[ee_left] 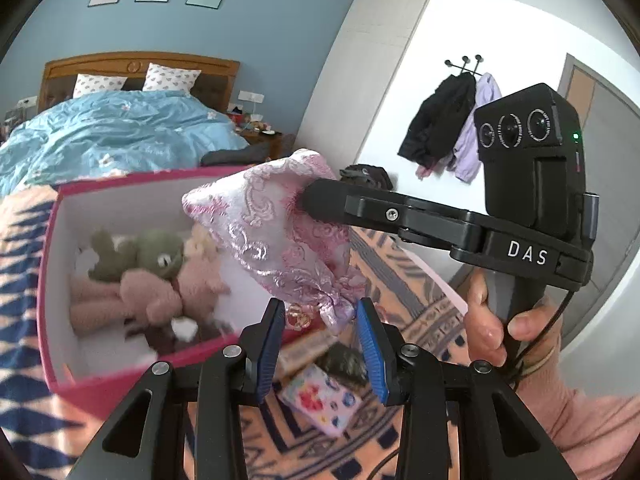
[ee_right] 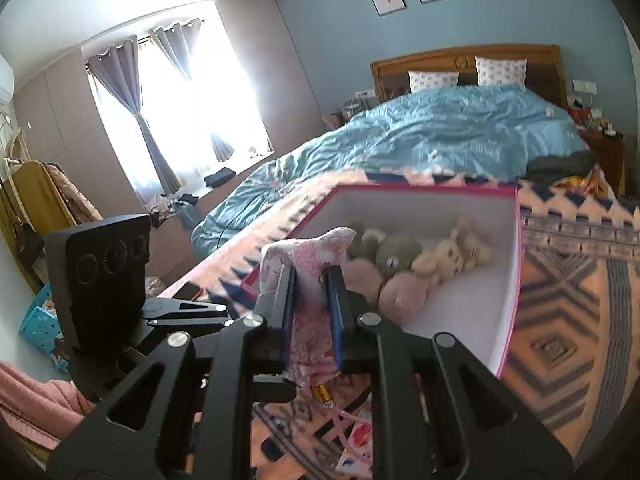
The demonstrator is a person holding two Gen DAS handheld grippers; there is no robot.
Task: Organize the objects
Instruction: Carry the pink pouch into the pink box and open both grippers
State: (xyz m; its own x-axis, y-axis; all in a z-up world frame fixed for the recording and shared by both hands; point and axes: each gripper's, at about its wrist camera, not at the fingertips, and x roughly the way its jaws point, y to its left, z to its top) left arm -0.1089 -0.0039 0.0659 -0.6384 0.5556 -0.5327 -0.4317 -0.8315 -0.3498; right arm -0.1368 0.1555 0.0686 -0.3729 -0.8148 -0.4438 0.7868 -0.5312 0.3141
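A pink brocade pouch [ee_left: 276,220] hangs in the air between both grippers, in front of a pink box [ee_left: 120,178] with white walls. My left gripper [ee_left: 320,316] is shut on the pouch's gathered neck, low in the left wrist view. My right gripper [ee_left: 316,200] comes in from the right and is shut on the pouch's upper side. In the right wrist view the pouch [ee_right: 316,256] is squeezed between the blue pads [ee_right: 335,312] of my right gripper [ee_right: 312,276]. The box [ee_right: 516,280] holds a green frog plush [ee_left: 156,256] and pink and cream plush toys [ee_right: 452,256].
The box stands on a patterned orange and blue blanket [ee_right: 568,320] at the foot of a bed with a blue duvet [ee_right: 440,128]. Below the pouch lie a small floral packet [ee_left: 320,400], a dark object [ee_left: 348,360] and batteries [ee_right: 324,394]. A hand [ee_left: 492,320] holds the right gripper's handle.
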